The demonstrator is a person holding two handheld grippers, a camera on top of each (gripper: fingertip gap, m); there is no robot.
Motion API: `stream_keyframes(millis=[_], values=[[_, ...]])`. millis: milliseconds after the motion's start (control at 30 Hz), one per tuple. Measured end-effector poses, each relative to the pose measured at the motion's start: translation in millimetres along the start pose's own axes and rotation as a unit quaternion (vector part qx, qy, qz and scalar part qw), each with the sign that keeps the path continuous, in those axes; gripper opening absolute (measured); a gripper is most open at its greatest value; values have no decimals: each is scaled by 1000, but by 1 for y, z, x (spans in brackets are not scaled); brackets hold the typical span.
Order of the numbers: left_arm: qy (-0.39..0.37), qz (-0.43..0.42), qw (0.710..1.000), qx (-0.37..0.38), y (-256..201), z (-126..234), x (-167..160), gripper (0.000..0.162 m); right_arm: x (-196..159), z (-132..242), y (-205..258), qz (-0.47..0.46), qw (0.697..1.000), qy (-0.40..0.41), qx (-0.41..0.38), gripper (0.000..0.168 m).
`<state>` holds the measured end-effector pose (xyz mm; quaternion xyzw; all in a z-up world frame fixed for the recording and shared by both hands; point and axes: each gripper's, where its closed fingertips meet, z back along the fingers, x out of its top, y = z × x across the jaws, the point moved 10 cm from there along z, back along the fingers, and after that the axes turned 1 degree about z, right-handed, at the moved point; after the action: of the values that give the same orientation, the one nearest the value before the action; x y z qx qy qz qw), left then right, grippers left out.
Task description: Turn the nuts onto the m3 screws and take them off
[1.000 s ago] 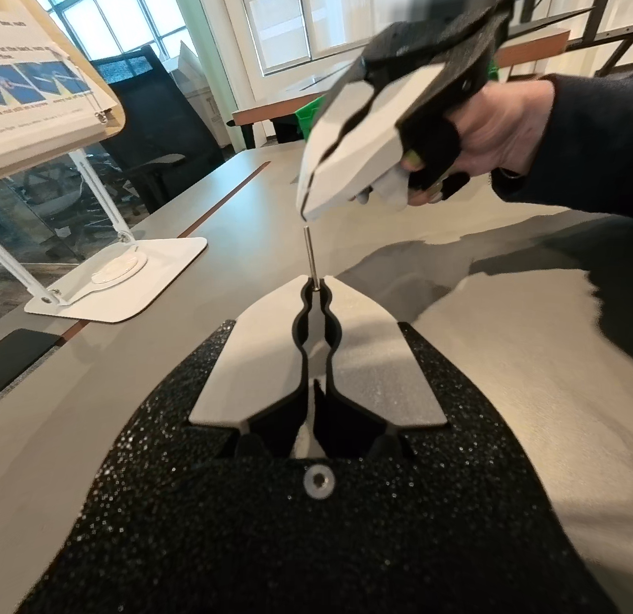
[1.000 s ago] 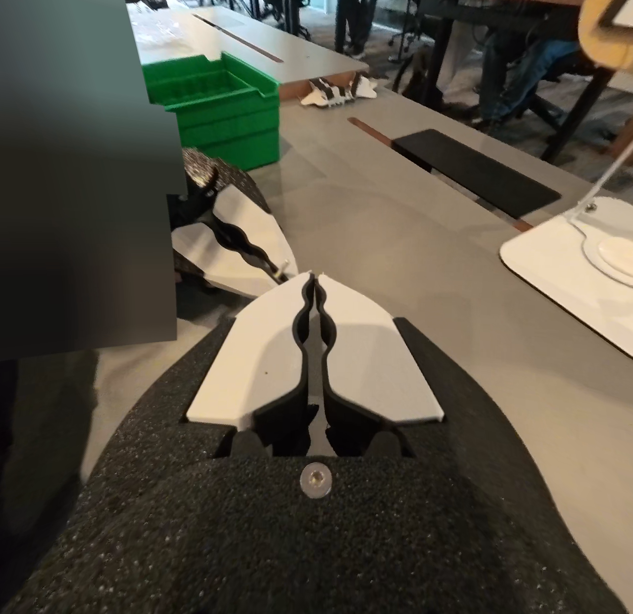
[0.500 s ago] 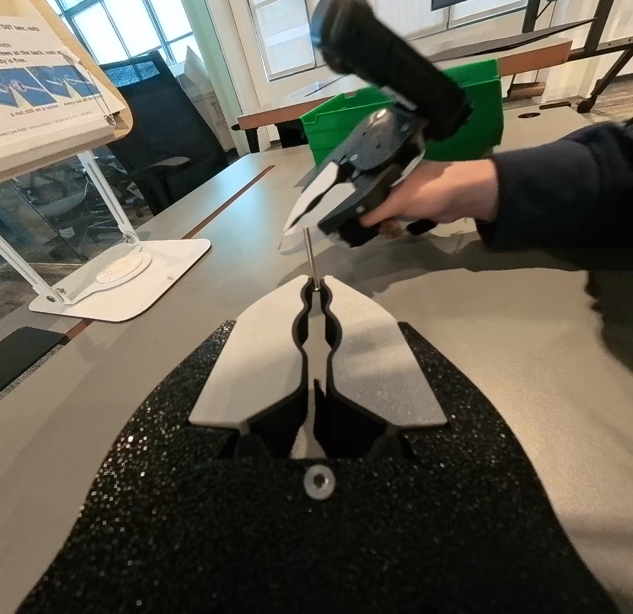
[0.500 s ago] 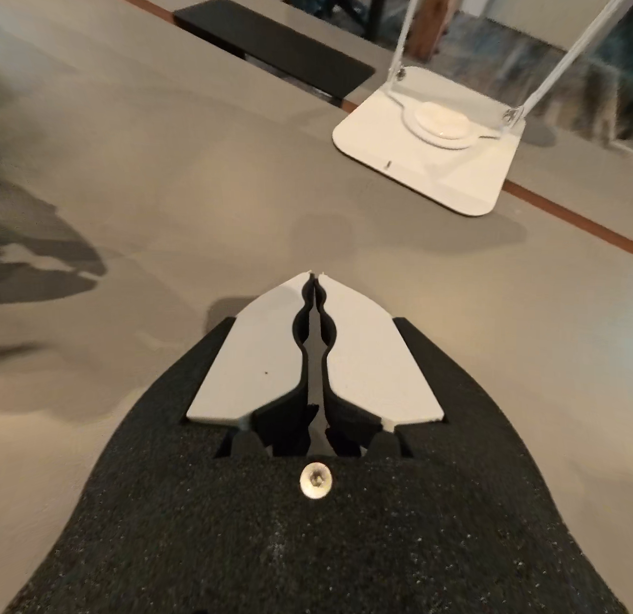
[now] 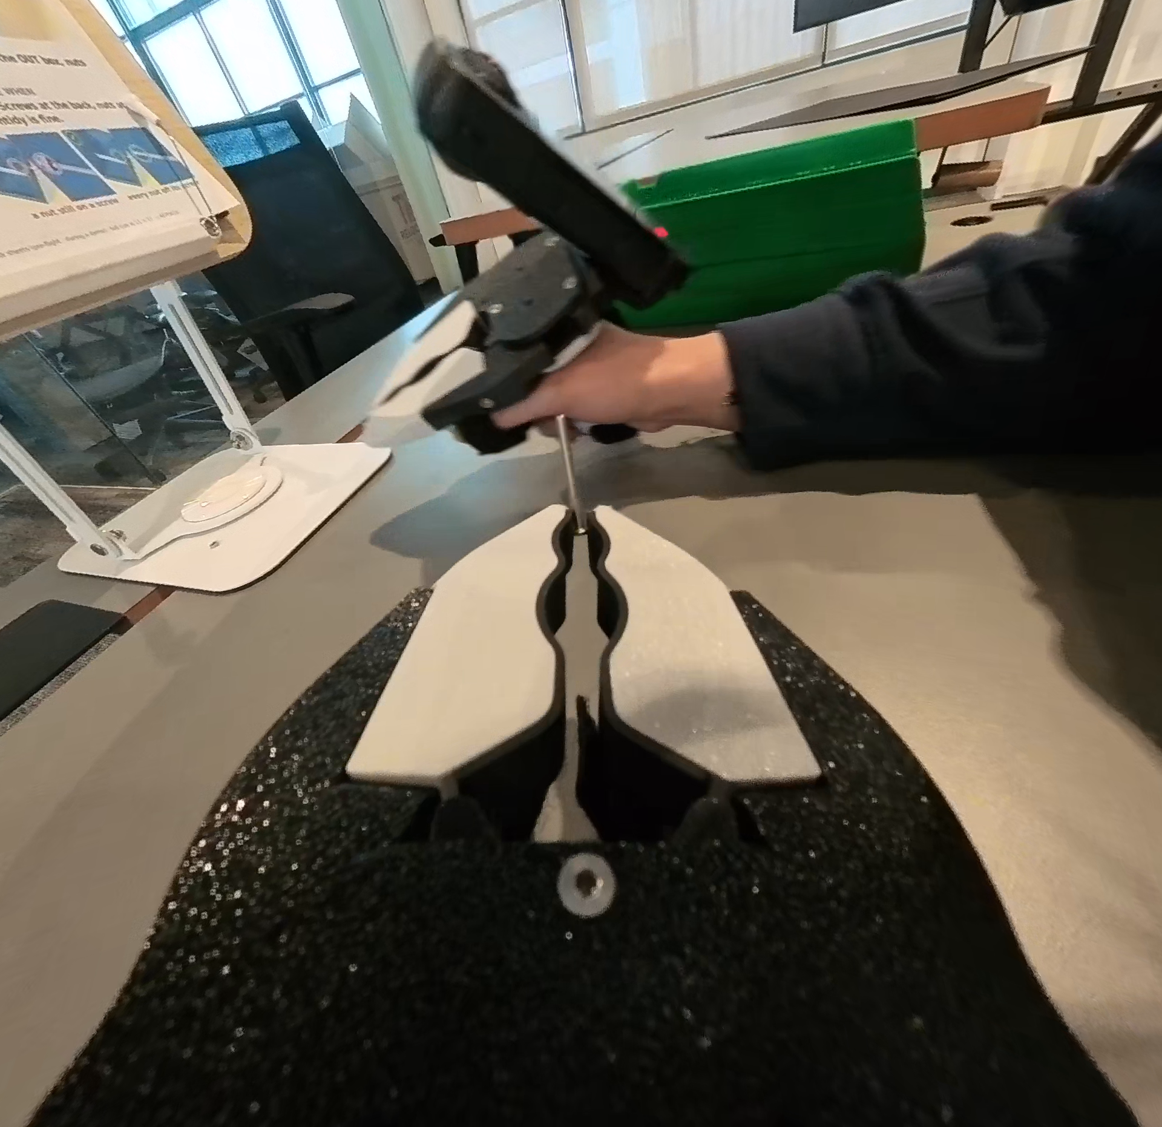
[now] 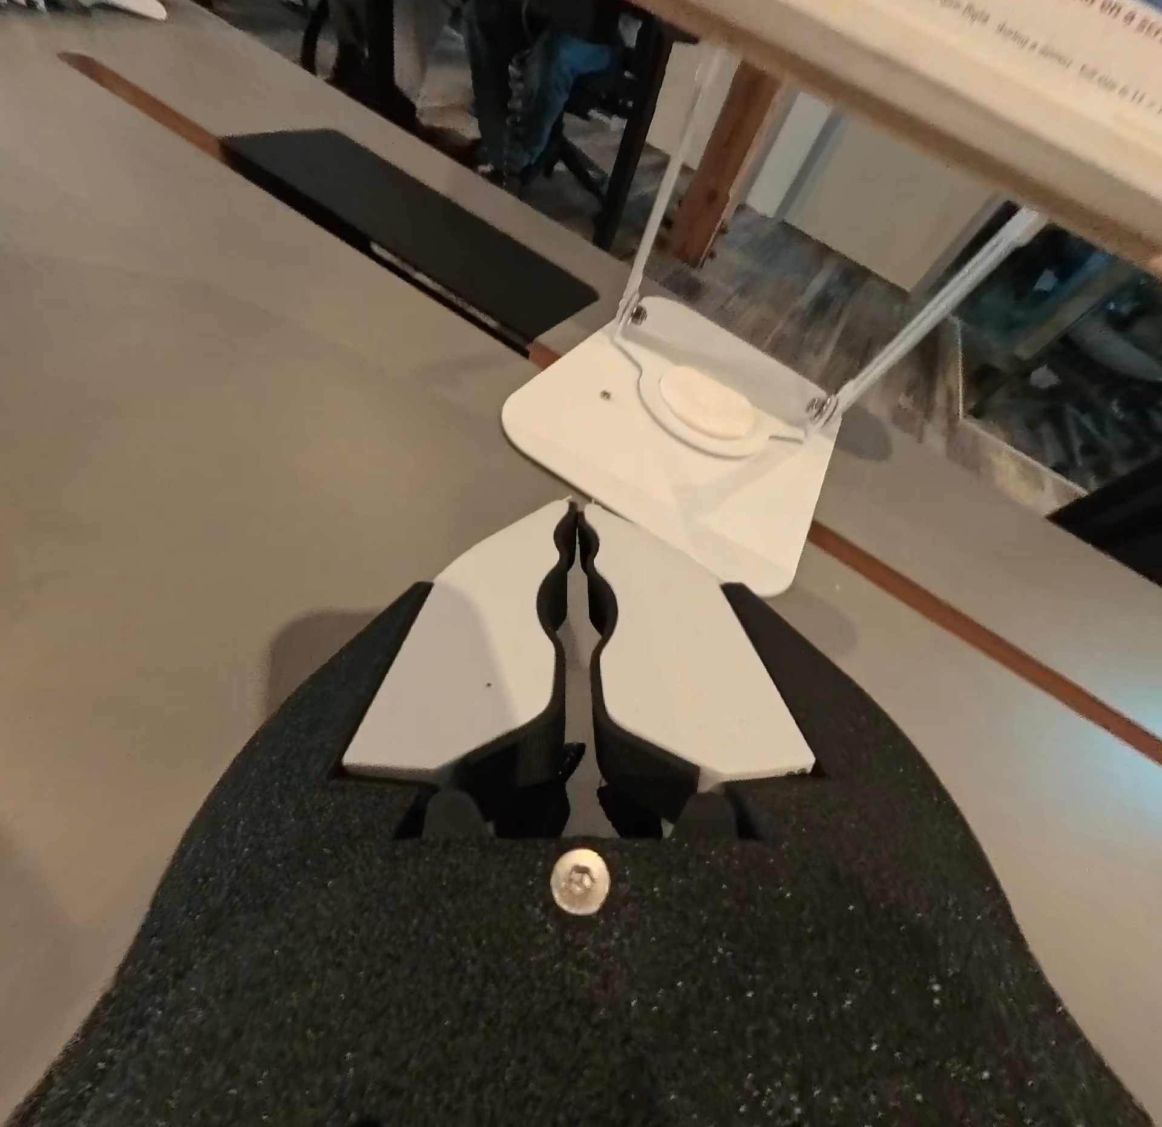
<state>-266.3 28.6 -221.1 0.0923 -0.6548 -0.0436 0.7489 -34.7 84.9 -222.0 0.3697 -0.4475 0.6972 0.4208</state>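
Observation:
My left gripper (image 5: pixel 578 515) is shut on the lower end of a thin metal screw (image 5: pixel 569 468), which stands upright from its fingertips above the grey table (image 5: pixel 817 594). No nut shows on the bare shaft. My right gripper (image 5: pixel 383 402), held by a hand (image 5: pixel 629 380), is behind the screw and points left, clear of it. In its own view the right gripper (image 6: pixel 575 519) is shut, its tips over the near edge of a white stand base (image 6: pixel 666 455). I cannot make out anything between the tips. A tiny dark speck (image 6: pixel 605 394), perhaps a nut, lies on that base.
The white stand base (image 5: pixel 251 499) carries a tilted sign board (image 5: pixel 94 172) at the left. A green bin (image 5: pixel 786 229) stands behind the arm. A black mat (image 6: pixel 402 229) lies in the table near its far edge. A dark sleeve (image 5: pixel 943 355) crosses the right side. The tips of one gripper are about 20 cm away from the tips of the other.
The right gripper has left the top of the screw and swung left, turning toward the white stand base. The left gripper has held still with the screw.

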Motion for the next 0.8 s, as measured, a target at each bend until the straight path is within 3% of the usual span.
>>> stream_keyframes(millis=[200,400,800], values=[[-5,4,1000,4,1,1,0,3,19,-60,-18,23,999,5,43,3],[-4,3,1000,4,1,1,0,3,21,-121,-27,13,994,69,79,10],[-4,6,1000,3,1,1,0,3,23,-154,-41,-30,985,125,112,12]])
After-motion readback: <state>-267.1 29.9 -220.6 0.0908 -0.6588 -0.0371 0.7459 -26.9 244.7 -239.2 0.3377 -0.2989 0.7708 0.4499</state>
